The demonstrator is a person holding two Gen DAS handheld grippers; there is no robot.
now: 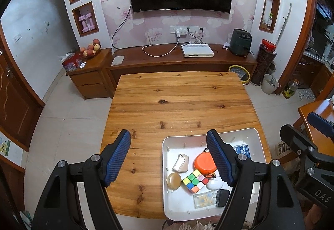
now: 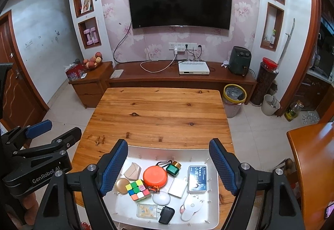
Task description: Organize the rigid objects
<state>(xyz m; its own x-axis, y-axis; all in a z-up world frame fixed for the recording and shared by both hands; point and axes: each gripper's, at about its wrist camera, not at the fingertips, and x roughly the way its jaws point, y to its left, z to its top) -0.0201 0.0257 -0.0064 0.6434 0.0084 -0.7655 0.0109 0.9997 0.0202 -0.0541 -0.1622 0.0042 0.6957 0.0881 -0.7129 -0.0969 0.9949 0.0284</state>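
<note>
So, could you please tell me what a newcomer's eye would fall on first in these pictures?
Most likely the white tray at the near edge of the wooden table, crowded with small things: an orange disc in the middle and a colourful puzzle cube just in front of it. Next, the big dark television on the flowered wall behind. Both grippers hang above the tray, jaws apart and empty.
</note>
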